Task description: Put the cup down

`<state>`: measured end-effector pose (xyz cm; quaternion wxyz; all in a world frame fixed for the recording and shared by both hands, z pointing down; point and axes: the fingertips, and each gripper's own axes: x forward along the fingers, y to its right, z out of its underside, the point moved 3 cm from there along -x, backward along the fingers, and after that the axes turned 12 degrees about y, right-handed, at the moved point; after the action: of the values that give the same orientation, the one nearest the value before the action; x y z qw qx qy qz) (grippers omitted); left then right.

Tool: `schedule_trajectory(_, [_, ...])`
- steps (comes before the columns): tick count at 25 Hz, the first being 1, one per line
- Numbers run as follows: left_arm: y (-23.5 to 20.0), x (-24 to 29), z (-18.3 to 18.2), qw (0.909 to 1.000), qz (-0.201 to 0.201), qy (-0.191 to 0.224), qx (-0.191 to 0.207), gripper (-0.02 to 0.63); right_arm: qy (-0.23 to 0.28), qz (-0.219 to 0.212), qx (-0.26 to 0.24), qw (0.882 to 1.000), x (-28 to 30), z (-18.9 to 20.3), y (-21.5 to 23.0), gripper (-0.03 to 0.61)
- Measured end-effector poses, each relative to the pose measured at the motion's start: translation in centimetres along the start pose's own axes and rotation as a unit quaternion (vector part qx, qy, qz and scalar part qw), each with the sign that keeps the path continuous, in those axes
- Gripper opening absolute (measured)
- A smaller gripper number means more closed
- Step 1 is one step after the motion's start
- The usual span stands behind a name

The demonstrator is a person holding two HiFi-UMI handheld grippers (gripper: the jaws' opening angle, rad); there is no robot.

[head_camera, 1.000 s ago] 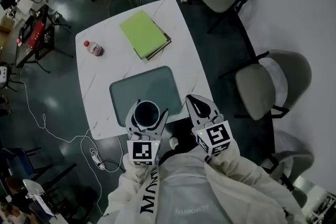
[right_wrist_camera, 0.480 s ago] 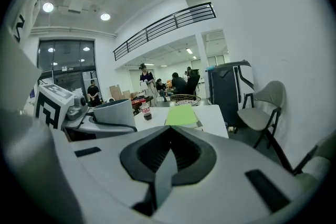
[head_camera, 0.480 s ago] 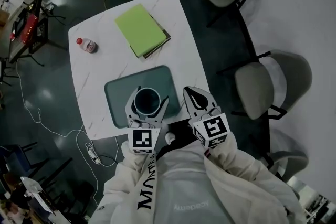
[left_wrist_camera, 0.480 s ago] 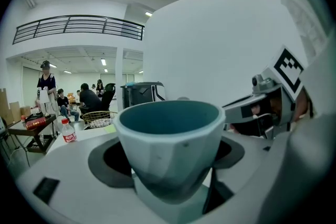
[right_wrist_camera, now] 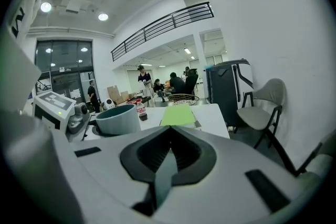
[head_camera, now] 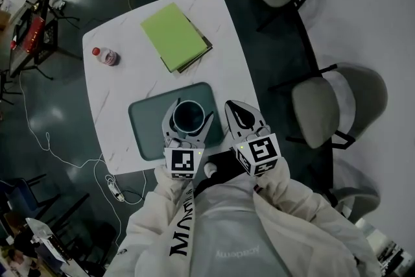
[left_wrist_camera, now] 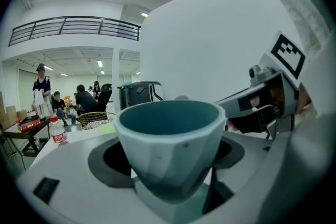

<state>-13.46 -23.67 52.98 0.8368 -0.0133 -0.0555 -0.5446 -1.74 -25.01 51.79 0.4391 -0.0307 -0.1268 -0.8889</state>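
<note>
we find the left gripper [head_camera: 189, 116] clamped on the cup [head_camera: 189, 113], one jaw against each side of its wall. the cup is upright, with a pale grey-teal faceted outer wall that tapers toward the base, a thick rounded rim and a darker teal interior. it sits over the dark teal mat [head_camera: 146, 119], toward 3 o'clock from the mat's centre; we cannot tell whether its base touches the mat. the mat lies on the white table [head_camera: 107, 97]. the right gripper [head_camera: 241, 115] is just beside the cup at 3 o'clock, jaws together with nothing between them. from the cup, the green folder [head_camera: 174, 36] lies at 12 o'clock and the bottle [head_camera: 104, 56] at 10 o'clock.
</note>
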Motion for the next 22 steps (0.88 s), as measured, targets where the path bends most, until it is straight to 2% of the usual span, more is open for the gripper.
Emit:
schedule_trajectory(8, [-0.5, 2.1, 2.3, 0.9999, -0.010, -0.006, 0.004, 0.405, 0.013, 0.012, -0.001, 1.000, 1.7, 0.8, 1.3, 0.005])
schedule_trajectory(22, [-1.2, 4.7, 5.7, 1.0000, -0.008, -0.005, -0.003, 0.405, -0.007, 0.021, -0.010, 1.000, 4.0, 4.3, 3.0, 0.005])
